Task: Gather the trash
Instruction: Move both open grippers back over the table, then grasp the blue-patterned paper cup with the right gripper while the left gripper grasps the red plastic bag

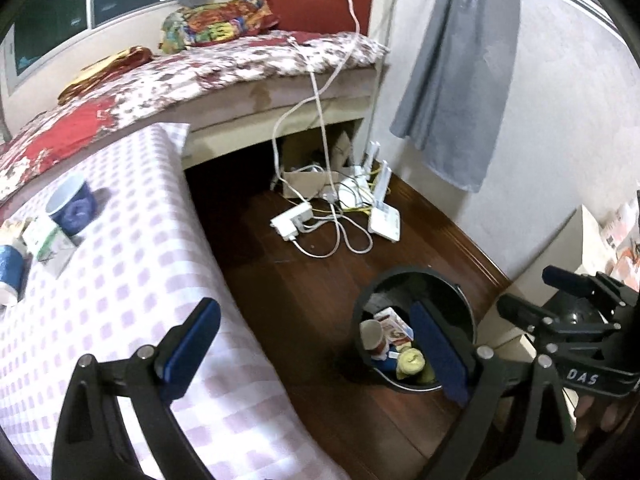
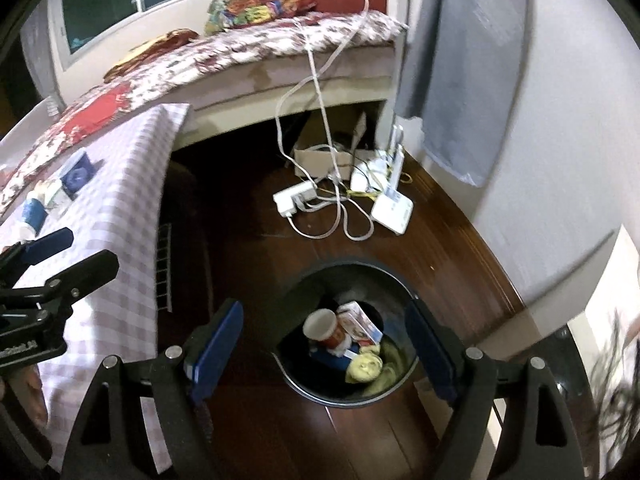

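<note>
Paper cup next, bin part-full

Blue paper cup (image 1: 72, 204) lies at left of frame on the checked table (image 1: 132, 280): light, crushable, best pinched at the rim. Both grippers (image 1: 316, 348) (image 2: 326, 354) gape empty. Bin (image 2: 404, 292) sits lower centre.

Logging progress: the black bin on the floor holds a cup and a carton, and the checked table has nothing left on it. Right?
Not quite. The black bin holds the cup and carton, but the checked table still has trash: a blue paper cup and others, in the left wrist view.
</note>
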Action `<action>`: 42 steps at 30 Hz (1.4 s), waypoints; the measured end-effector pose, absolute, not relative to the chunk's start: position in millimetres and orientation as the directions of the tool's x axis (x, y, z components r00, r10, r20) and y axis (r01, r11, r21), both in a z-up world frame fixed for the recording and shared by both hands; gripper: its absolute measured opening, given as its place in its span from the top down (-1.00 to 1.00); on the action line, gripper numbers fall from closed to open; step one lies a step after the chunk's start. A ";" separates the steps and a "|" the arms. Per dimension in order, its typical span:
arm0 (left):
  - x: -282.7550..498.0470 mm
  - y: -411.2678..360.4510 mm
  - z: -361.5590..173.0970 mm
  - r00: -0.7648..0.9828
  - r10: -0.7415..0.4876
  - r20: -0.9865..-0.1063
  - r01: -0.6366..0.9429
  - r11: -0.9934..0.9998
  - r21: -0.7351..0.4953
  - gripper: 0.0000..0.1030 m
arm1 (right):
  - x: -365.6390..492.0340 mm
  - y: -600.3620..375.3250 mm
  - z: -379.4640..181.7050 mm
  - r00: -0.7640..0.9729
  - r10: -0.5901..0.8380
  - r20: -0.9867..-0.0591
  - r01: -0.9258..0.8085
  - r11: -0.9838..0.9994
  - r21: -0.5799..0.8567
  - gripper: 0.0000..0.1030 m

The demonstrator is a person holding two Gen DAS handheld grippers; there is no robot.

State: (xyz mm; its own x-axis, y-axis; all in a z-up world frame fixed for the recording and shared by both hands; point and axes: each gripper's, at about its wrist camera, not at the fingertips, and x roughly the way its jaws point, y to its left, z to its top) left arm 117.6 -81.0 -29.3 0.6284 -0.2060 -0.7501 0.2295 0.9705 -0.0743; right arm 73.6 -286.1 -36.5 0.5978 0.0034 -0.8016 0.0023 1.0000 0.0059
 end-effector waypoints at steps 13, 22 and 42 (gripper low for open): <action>107.7 8.2 -7.4 0.695 -0.143 -0.704 0.111 0.990 -0.092 -0.88 | 88.6 -202.2 5.7 0.653 0.119 -0.748 -0.156 0.987 0.021 -0.64; 89.3 118.3 -1.0 0.740 -0.021 -0.672 -0.089 0.988 -0.128 -0.88 | 104.8 -95.8 38.4 0.654 0.246 -0.715 -0.350 0.937 0.001 -0.64; 42.9 354.0 -26.9 0.658 0.322 -0.680 -0.478 0.877 -0.047 -0.87 | 144.7 166.4 24.4 0.446 0.462 -0.766 -0.675 0.736 0.051 -0.64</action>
